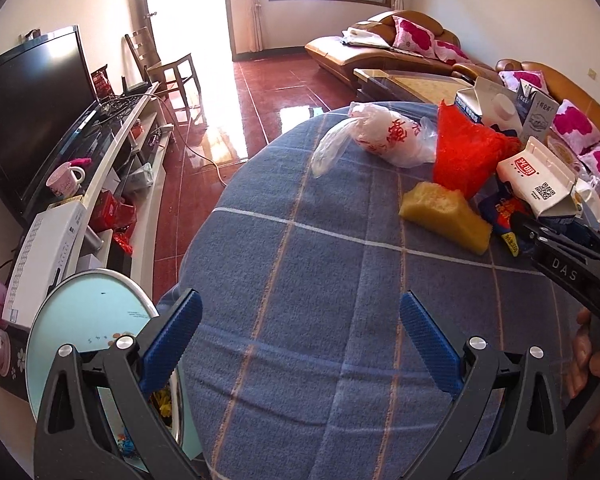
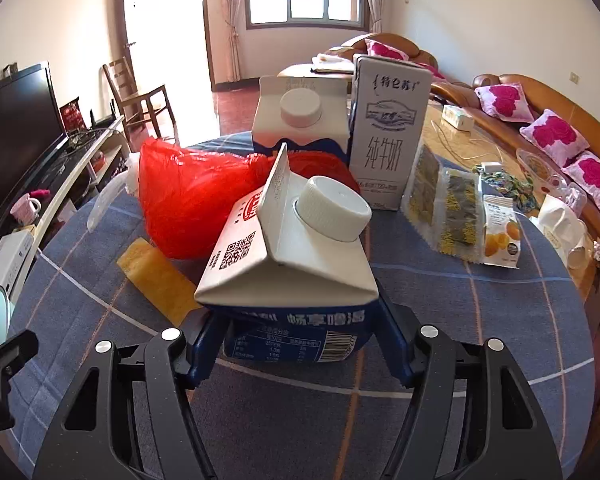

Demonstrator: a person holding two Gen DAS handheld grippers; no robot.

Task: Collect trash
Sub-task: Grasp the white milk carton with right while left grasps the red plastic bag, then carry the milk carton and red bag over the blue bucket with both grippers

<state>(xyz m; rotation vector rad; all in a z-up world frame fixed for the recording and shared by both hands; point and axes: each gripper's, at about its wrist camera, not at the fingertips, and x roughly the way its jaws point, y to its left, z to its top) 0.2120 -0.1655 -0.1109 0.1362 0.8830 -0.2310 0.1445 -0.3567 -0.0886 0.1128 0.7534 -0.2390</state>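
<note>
right gripper (image 2: 300,336) clamps milk carton (image 2: 288,256); left gripper (image 1: 300,344) gapes empty

Off to my left a dark television (image 1: 28,116) stands on a long low stand (image 1: 116,184), a pink mug (image 1: 65,179) before it. A wooden chair (image 1: 168,68) sits by the bright doorway. Brown sofas (image 2: 540,100) carry pink flowered cushions (image 2: 554,138) over glossy red floor tiles (image 1: 260,100).
</note>
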